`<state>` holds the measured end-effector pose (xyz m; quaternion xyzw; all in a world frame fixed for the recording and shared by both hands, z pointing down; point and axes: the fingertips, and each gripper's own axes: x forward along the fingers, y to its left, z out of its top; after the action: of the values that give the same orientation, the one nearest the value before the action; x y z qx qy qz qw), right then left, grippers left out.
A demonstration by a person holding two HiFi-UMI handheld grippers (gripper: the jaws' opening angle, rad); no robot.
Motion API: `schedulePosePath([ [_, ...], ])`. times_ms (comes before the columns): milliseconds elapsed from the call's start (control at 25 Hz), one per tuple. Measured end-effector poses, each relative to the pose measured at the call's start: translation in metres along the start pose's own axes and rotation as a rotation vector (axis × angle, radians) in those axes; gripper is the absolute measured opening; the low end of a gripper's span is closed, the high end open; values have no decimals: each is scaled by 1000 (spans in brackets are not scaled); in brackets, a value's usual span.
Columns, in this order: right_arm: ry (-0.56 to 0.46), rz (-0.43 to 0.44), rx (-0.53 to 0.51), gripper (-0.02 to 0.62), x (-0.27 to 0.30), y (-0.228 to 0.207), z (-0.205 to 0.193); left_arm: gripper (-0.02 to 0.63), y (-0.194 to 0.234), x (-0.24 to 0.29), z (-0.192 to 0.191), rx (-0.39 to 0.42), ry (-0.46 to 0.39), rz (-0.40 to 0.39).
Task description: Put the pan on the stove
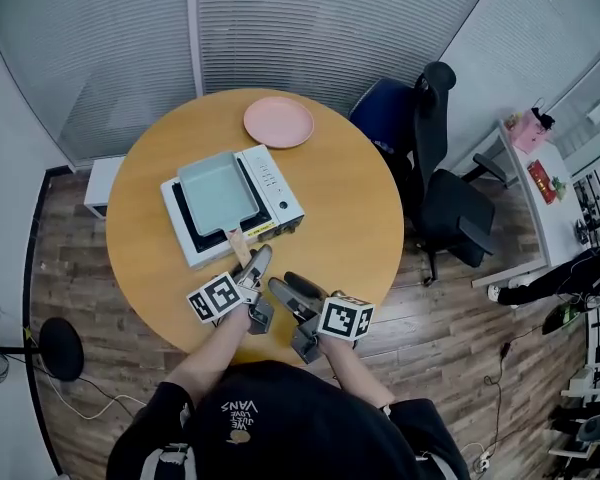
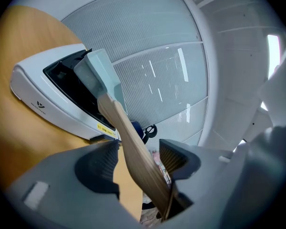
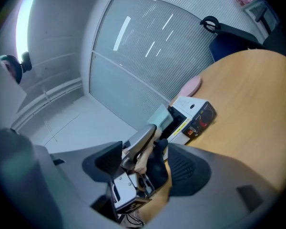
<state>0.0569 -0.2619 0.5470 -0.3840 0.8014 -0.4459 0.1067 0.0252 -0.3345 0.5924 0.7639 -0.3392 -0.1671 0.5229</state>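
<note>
A pale teal square pan (image 1: 218, 190) rests on the white portable stove (image 1: 280, 196) on the round wooden table (image 1: 350, 208). Its wooden handle (image 1: 239, 246) points toward me. My left gripper (image 1: 252, 263) is at the handle's end. In the left gripper view the handle (image 2: 126, 128) runs between the jaws of the left gripper (image 2: 139, 148), with a gap to the left pad (image 2: 105, 163), so the jaws stand open around it. The pan (image 2: 97, 70) and stove (image 2: 43, 99) lie beyond. My right gripper (image 1: 288, 283) hovers open just right of the left one, holding nothing (image 3: 144, 156).
A pink plate (image 1: 278, 122) lies at the table's far edge, behind the stove. A black and blue office chair (image 1: 435, 168) stands at the table's right. A white desk (image 1: 540, 198) is farther right. A black round base (image 1: 60, 348) sits on the wooden floor at left.
</note>
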Motion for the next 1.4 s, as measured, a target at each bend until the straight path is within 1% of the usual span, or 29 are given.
schedulePosePath([
  [40, 0, 0, -5, 270, -3, 1, 0, 275, 0, -2, -2, 2, 9, 6],
  [160, 4, -10, -26, 268, -12, 6, -3, 316, 3, -12, -11, 11, 27, 25],
  [240, 10, -11, -36, 268, -17, 9, -6, 331, 3, -21, -15, 13, 23, 30],
  [480, 35, 9, -59, 268, -32, 16, -23, 331, -9, -46, -31, 74, 30, 22],
  [600, 48, 17, -86, 268, -40, 25, -31, 331, -18, -61, -39, 107, 18, 20],
  [760, 53, 16, -124, 268, -52, 25, -40, 331, -25, -80, -46, 189, 7, 41],
  [920, 66, 4, -191, 266, -63, 29, -49, 331, -37, -104, -50, 308, -6, 55],
  [960, 70, -4, -216, 259, -66, 30, -52, 331, -40, -110, -52, 341, -7, 61],
  [1120, 82, -6, -284, 180, -77, 34, -61, 327, -47, -130, -66, 457, 0, 104],
  [1240, 95, 4, -318, 150, -84, 41, -68, 294, -49, -144, -79, 493, 19, 123],
  [1280, 99, 7, -331, 139, -86, 43, -70, 264, -50, -148, -84, 502, 24, 134],
  [1320, 103, 10, -342, 123, -89, 45, -72, 221, -50, -152, -88, 508, 26, 144],
  [1400, 109, 19, -355, 96, -95, 46, -77, 170, -51, -159, -97, 511, 25, 157],
])
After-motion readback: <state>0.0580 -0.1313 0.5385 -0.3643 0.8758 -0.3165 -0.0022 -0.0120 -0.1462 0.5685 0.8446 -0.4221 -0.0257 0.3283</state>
